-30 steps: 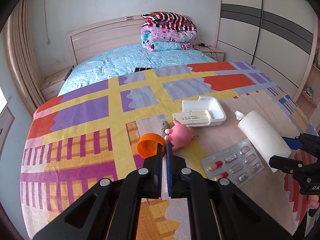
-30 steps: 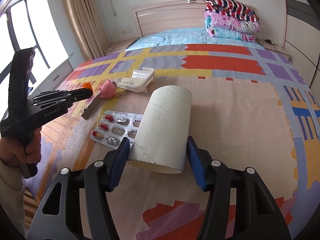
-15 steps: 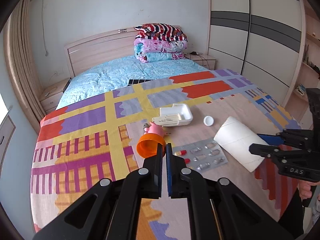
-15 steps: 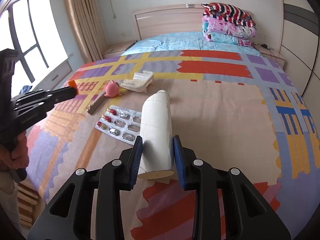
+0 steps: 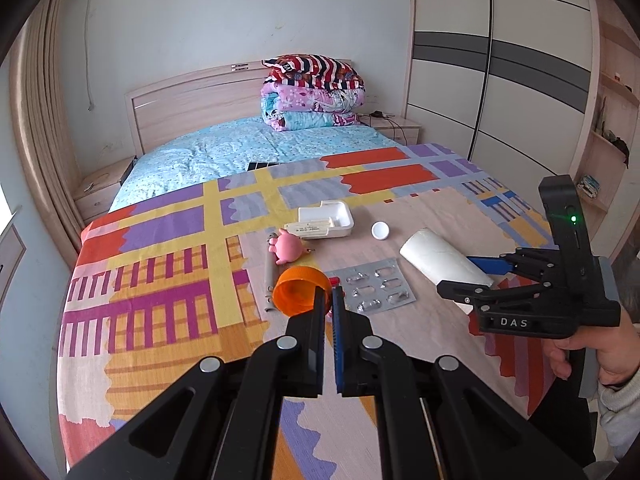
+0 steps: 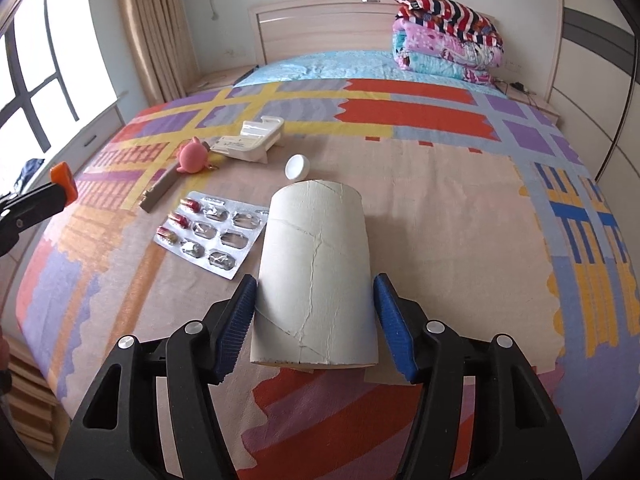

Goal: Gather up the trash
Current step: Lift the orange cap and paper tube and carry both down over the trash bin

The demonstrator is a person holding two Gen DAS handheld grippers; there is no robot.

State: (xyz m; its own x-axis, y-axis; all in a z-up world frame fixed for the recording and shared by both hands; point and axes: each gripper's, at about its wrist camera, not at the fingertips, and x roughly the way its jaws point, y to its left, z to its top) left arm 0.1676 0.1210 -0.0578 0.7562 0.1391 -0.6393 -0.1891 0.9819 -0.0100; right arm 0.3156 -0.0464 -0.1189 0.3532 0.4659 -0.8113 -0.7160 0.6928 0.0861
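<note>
My left gripper (image 5: 328, 300) is shut on the rim of an orange bottle cap (image 5: 302, 290) and holds it above the bed; the cap also shows in the right wrist view (image 6: 64, 182). My right gripper (image 6: 316, 312) is open, its blue pads on either side of a white cardboard tube (image 6: 316, 276) that lies on the blanket. The tube also shows in the left wrist view (image 5: 440, 260). A pill blister pack (image 6: 212, 232), a white cap (image 6: 298, 167), a white foam tray with a small box (image 6: 252, 142), a pink pig toy (image 6: 194, 156) and a grey stick (image 6: 158, 190) lie on the blanket.
The colourful patterned blanket (image 6: 440, 184) covers the bed. Folded quilts (image 5: 312, 92) are stacked at the headboard. A wardrobe (image 5: 500, 80) stands on the right, a window and curtain (image 6: 152, 40) on the left. A dark flat item (image 5: 262, 166) lies on the blue sheet.
My right gripper has opened from a tight squeeze on the tube, which has regained its round shape. My left gripper with the orange cap has pulled back and up slightly.
</note>
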